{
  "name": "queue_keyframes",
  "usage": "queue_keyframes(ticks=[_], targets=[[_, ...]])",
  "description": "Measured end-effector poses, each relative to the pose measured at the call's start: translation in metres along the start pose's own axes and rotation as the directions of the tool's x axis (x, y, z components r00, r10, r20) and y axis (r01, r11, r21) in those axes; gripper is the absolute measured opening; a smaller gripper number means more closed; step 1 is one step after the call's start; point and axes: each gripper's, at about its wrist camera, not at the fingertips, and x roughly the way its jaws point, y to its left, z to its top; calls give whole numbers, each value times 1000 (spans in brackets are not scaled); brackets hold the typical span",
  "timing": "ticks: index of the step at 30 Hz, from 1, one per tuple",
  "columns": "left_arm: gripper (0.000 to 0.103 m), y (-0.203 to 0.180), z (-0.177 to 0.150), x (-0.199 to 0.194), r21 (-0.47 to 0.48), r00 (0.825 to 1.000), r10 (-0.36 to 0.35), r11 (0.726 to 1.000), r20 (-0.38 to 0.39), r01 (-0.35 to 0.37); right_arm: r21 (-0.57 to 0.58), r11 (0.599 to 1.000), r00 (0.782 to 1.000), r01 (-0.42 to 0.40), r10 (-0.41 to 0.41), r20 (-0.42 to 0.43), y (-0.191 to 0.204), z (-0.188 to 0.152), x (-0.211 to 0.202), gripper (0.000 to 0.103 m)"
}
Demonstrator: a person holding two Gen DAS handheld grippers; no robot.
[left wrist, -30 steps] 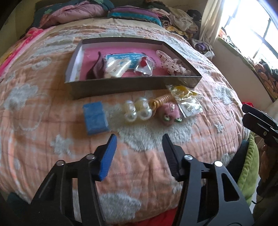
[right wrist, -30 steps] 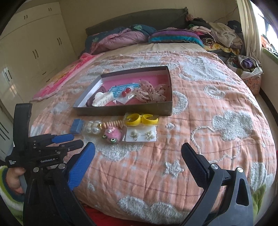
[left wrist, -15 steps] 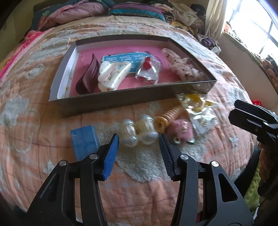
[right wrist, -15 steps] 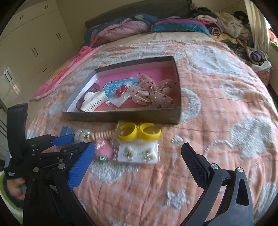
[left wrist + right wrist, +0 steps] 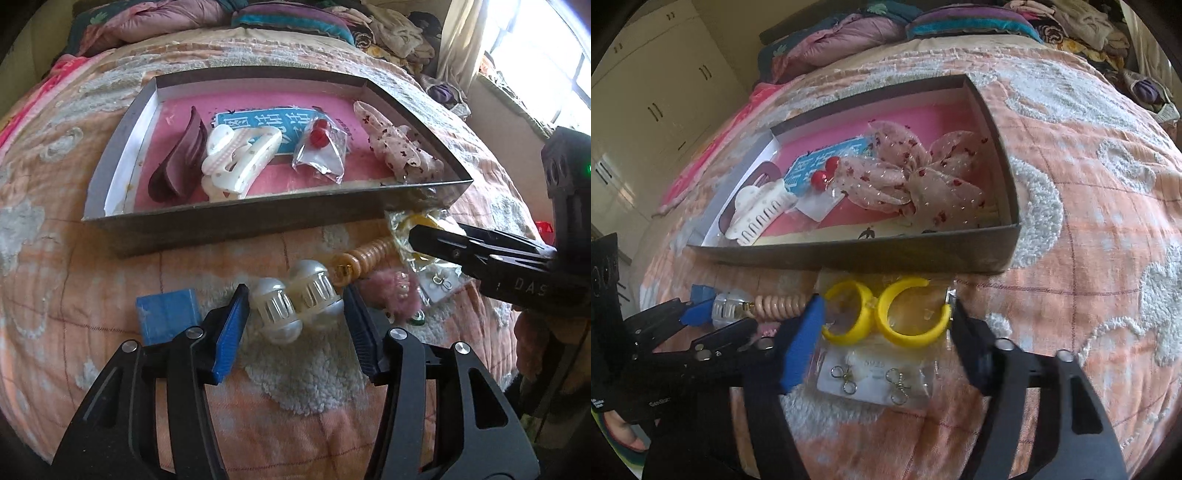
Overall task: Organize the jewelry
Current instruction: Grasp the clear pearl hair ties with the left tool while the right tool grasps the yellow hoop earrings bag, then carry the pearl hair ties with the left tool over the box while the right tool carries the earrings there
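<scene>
Left gripper (image 5: 295, 310) is down on the bedspread (image 5: 325, 373) with its jaws easing apart, the pearl hair clip (image 5: 295, 306) sitting between the pads, the right pad at its edge and the blue left pad just beside it, so no firm squeeze here. Right gripper (image 5: 886, 317) is closing in on the clear packet with the yellow hoop earrings (image 5: 886, 314), hoops between the pads; the blue pad looks to brush the left hoop, the black pad is just off the right one. Room to move: the big bed gives open quilt to the right of the right gripper and toward the viewer, but the dark box (image 5: 236, 225) sits straight ahead, its near wall just beyond the packet. Inside the box, on pink lining: a spotted fabric bow (image 5: 916, 181), a white claw clip (image 5: 236, 162), a maroon clip (image 5: 181, 162) and a small bag with red beads (image 5: 321, 147). Out on the quilt, a blue block (image 5: 166, 314) lies just left of the left gripper, a coiled tan hair tie (image 5: 365, 254) and a pink fluffy charm (image 5: 395, 295) to its right, and a small earring card (image 5: 875, 373) in front of the hoops.
</scene>
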Motion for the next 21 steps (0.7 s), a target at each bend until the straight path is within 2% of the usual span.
queue_keyframes(ticks=[3, 5, 11, 21], targets=[[43, -3, 1, 2, 14, 1000, 5, 1000, 2, -5, 29, 999, 1000, -23, 22, 21, -8, 0, -9, 42], [39, -4, 0, 3, 19, 1000, 6, 1000, 3, -6, 34, 999, 999, -20, 19, 34, -13, -1, -18, 41], [39, -6, -2, -3, 15, 1000, -12, 1000, 8, 12, 48, 999, 996, 3, -8, 93, -19, -13, -46, 39], [39, -18, -3, -45, 29, 996, -42, 999, 75, 40, 84, 996, 981, 34, -49, 186, -29, -33, -106, 39]])
